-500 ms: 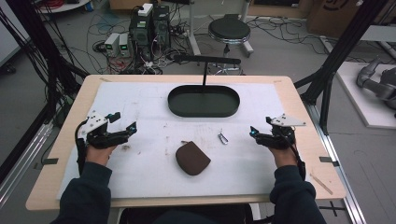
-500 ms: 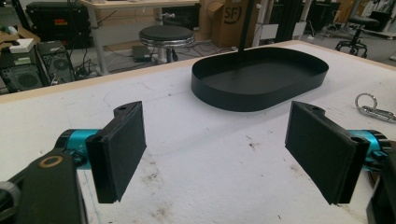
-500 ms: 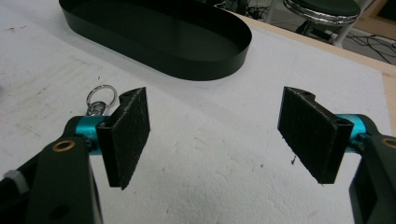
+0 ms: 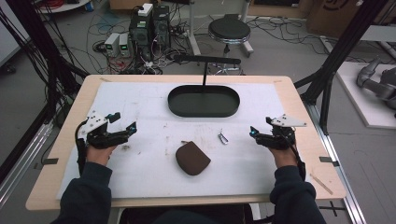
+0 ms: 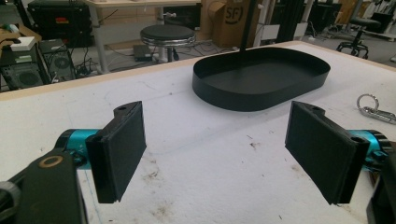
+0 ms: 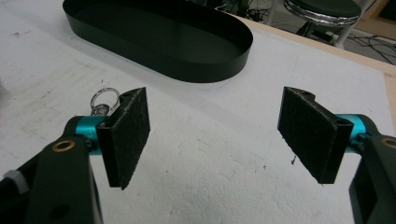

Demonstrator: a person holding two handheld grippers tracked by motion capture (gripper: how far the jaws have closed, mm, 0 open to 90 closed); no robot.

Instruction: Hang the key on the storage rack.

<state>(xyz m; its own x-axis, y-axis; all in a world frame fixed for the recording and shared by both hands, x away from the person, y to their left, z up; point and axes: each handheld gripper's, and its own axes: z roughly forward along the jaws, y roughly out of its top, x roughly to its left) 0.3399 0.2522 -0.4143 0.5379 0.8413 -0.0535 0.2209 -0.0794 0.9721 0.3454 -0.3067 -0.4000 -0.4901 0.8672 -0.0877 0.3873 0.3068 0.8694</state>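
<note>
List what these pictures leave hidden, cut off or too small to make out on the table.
- Keyring: too small in the high view to tell what hangs on it; in the right gripper view a black jaw covers all but the ring; the left gripper view's right edge cuts it off.
- Brown pouch: underside against the table; any opening can't be made out.

White mat [image 4: 140, 107] covers wooden table [image 4: 299, 107]. Black oval tray [image 4: 203, 112] near far edge, centre. Brown pouch [image 4: 192, 158] toward near edge, centre; metal key ring [image 4: 223, 137] just beyond it to the right, apart. Left gripper [image 4: 123, 123] by left edge, jaws spread, empty. Right gripper [image 4: 254, 132] by right edge, jaws apart, empty.
</note>
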